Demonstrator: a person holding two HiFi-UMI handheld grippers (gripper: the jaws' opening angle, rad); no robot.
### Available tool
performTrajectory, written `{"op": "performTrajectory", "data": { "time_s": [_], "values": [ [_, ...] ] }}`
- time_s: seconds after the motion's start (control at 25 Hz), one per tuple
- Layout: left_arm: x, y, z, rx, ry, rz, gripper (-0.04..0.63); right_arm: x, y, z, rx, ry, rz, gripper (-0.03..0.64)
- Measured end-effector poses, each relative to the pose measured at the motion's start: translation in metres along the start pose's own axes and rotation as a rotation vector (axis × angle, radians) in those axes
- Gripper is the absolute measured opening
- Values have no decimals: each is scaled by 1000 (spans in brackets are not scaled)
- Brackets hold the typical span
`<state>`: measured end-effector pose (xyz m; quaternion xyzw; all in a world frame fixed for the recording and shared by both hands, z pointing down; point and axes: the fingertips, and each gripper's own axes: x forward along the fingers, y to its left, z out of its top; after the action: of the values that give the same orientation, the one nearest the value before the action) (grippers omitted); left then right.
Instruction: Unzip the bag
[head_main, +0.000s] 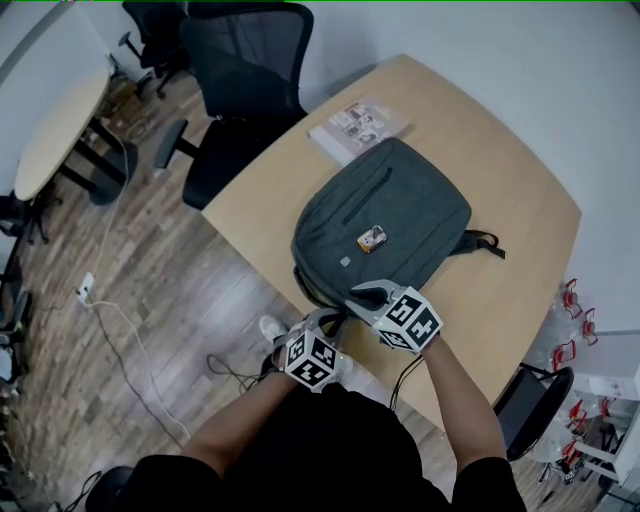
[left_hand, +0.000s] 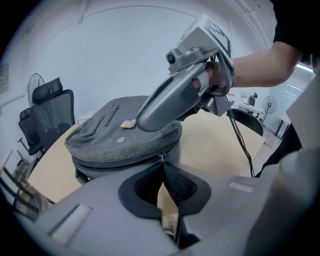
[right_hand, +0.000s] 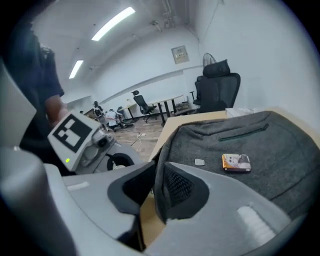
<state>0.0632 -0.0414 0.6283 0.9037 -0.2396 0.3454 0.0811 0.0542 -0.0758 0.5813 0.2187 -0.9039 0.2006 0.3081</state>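
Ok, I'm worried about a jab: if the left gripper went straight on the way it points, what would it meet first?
The backpack, its near side at the zipper slider. The left gripper has its shut tips just under it, seemingly almost touching, though depth is hard to judge.

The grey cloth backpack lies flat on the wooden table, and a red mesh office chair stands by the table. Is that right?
Not quite. The mesh office chair is black, not red, as the head view shows. The grey cloth backpack does lie flat on the light wooden table.
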Motion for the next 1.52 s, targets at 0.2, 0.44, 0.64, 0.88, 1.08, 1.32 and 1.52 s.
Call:
{"op": "performTrajectory", "data": {
  "time_s": [0.2,0.44,0.64,0.88,1.08,1.32,1.52],
  "values": [
    [-4,2,-3,-1,-6,2,28,-34,-4,-49,-332,185,0,202],
    [-13,14,-12,16,10,24,26,-40,-39,-94,-642,416,-102,180],
    [-20,19,-19,52,17,28,26,-36,-49,-103,-806,479,-118,127],
    [-20,30,-21,0,22,83,28,-34,-47,-94,-515,416,-133,49],
    [-21,40,-27,-49,32,121,28,-29,-38,-94,-20,280,-224,51],
    [-24,57,-39,-87,37,172,28,-15,-1,-93,97,301,-215,46],
    [-21,68,-35,-93,16,161,28,-9,2,-92,237,238,-217,43]
  ]
}}
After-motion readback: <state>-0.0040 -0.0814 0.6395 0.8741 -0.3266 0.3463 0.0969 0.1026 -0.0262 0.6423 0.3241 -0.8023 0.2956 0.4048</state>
